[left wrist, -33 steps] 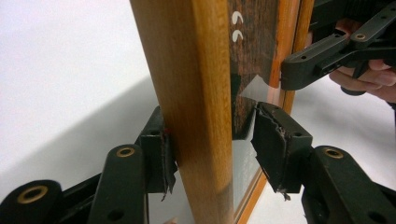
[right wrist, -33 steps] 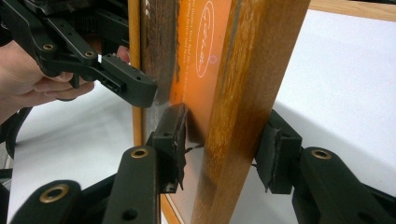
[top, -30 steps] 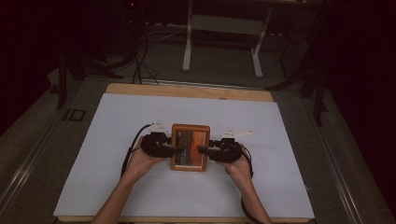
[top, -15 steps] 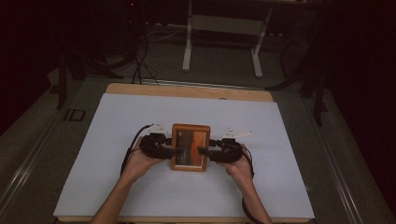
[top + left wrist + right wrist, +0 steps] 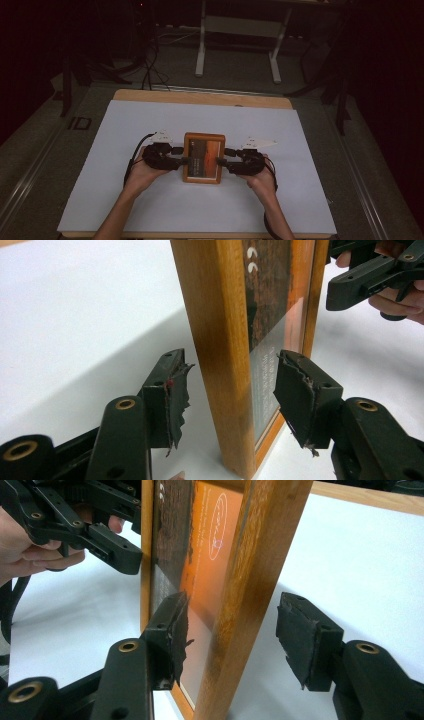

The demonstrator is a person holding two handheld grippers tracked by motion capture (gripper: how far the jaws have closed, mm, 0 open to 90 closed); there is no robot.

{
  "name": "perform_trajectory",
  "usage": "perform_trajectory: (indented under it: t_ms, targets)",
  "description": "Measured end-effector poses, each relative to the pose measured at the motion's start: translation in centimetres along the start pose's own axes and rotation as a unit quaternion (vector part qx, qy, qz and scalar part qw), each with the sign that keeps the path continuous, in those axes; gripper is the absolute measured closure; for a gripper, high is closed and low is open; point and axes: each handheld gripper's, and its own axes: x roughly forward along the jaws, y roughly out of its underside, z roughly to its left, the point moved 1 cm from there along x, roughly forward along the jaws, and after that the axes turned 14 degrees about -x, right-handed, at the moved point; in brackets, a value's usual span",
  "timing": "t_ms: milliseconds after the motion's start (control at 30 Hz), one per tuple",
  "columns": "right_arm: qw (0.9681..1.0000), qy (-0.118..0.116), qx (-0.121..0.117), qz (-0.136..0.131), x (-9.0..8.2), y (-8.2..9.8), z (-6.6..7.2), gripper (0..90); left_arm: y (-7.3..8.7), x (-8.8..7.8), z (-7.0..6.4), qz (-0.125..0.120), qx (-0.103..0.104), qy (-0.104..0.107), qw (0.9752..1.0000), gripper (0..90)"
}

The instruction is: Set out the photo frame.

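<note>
Grippers point(image 5: 182, 161) point(image 5: 220, 162) flanking picture frame point(image 5: 203, 158)

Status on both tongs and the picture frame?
Left tongs and right tongs open, just widened, straddling opposite sides of the wooden picture frame, pads clear. Frame on white table. Nothing in the way.

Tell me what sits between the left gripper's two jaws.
The wooden picture frame's side rail stands between the left gripper's open jaws, untouched by either pad, in the left gripper view.

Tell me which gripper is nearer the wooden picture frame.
Neither clearly: the left gripper straddles the wooden picture frame at its left edge, the right gripper its right edge, jaws just opened and pads off the wood.
</note>
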Motion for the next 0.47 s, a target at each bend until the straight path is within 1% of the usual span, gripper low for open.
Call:
perform_trajectory:
  t_ms: [133,333,433,467]
  targets:
    - [1.0000,0.006,-0.001,0.000,-0.6,-0.1,-0.1,45.5,0.0,-0.8,-0.1,-0.010,0.000,-0.002,0.9999,46.4]
    - [0.9999,0.016,0.001,-0.005,-1.8,-0.1,-0.4,44.8,0.0,-2.1,0.1,-0.027,-0.007,-0.005,0.9996,46.2]
    - [0.9998,0.021,0.003,-0.003,-2.5,0.1,-0.8,42.5,0.2,-2.6,0.6,-0.027,-0.012,-0.015,0.9994,45.1]
    - [0.9997,0.023,0.002,-0.001,-2.7,0.1,-0.9,41.2,0.3,-2.8,0.9,-0.028,-0.015,-0.024,0.9992,44.6]
